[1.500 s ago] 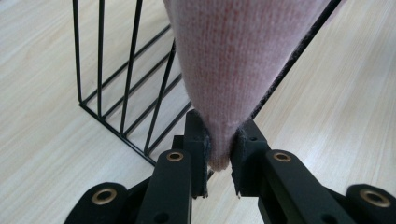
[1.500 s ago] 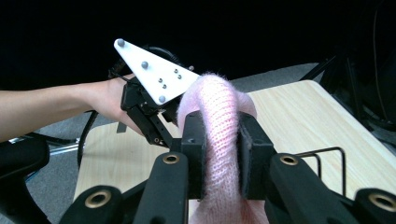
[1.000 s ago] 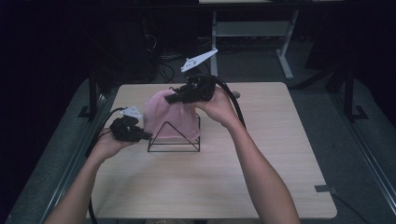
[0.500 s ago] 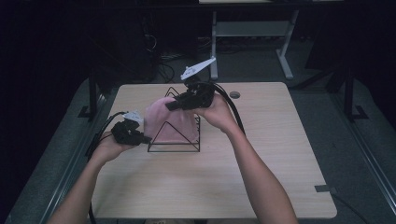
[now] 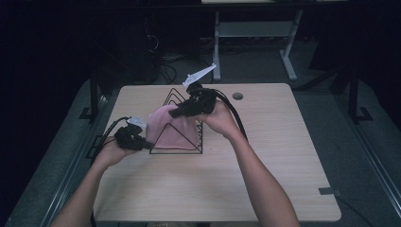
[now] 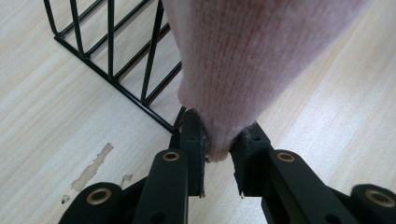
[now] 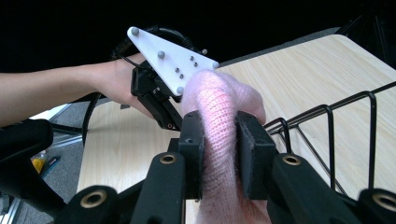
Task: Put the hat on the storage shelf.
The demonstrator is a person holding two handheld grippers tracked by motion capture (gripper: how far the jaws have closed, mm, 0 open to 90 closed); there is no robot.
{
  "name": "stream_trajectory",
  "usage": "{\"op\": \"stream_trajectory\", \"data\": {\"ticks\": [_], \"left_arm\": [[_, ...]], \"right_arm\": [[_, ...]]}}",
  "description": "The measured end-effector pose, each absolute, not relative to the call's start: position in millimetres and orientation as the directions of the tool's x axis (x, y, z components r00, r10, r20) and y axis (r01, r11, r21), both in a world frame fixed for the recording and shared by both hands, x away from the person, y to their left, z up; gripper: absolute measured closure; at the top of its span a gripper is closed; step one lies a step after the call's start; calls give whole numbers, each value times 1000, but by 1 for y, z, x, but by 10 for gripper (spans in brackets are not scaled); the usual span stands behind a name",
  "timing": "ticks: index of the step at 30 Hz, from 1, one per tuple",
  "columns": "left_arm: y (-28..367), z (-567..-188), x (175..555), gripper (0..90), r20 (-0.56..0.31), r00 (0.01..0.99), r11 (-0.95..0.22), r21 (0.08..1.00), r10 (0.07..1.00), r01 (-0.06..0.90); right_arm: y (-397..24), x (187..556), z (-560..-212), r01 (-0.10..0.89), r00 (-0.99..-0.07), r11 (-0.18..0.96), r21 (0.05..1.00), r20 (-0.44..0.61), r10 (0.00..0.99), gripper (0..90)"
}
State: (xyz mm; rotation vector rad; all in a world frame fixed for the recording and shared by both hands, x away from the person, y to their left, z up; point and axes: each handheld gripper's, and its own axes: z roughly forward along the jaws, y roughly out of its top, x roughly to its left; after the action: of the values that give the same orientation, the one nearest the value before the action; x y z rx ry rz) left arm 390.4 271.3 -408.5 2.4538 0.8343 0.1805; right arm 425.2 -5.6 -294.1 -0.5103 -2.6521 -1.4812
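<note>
While clamped: both claws [image 5: 142, 144] [image 5: 176, 113] on cloth [image 5: 170, 132]

— What else is around?
— A pale wooden worktop [image 5: 283, 156] with a round grommet hole [image 5: 238, 96] and scuffed patches [image 6: 93, 170]. Behind it, cables [image 5: 170, 71], perhaps, and a desk frame [image 5: 283, 52] in the dark.

We see no readable text, labels, brands, nos. or signs anywhere: nothing legible on any surface in the high view or either gripper view.
</note>
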Motion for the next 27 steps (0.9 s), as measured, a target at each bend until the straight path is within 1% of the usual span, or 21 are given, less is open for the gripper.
{"op": "stream_trajectory", "data": {"ticks": [7, 9, 14, 17, 19, 20, 22, 24, 26, 27], "left_arm": [[269, -414, 393, 776, -36, 801, -682, 503, 597, 531], [270, -416, 394, 785, -18, 812, -709, 475, 584, 521], [269, -419, 396, 797, -8, 812, -720, 458, 583, 521], [268, -422, 396, 798, -8, 805, -715, 456, 593, 530], [269, -423, 397, 805, -3, 813, -731, 436, 582, 525], [269, -423, 397, 806, -3, 813, -731, 436, 582, 525], [269, -424, 398, 808, 0, 815, -738, 425, 579, 524], [269, -426, 400, 811, 6, 820, -751, 407, 572, 521], [268, -429, 400, 811, 3, 811, -741, 409, 585, 533], [268, -430, 401, 810, 2, 811, -742, 404, 585, 535]], "right_arm": [[-3, 426, -299, 321, -942, 493, 808, 219, 254, 728], [-1, 426, -300, 315, -945, 510, 800, 211, 252, 719], [3, 425, -303, 313, -945, 525, 791, 207, 251, 709], [4, 426, -304, 304, -948, 533, 789, 199, 247, 690], [5, 427, -305, 304, -948, 529, 792, 200, 247, 654], [5, 427, -305, 304, -948, 529, 792, 200, 247, 654], [4, 427, -305, 310, -946, 530, 789, 204, 251, 626], [3, 427, -306, 315, -945, 525, 791, 213, 247, 614], [1, 427, -307, 308, -947, 522, 795, 205, 247, 607], [-1, 426, -306, 323, -942, 509, 798, 220, 253, 602]]}}
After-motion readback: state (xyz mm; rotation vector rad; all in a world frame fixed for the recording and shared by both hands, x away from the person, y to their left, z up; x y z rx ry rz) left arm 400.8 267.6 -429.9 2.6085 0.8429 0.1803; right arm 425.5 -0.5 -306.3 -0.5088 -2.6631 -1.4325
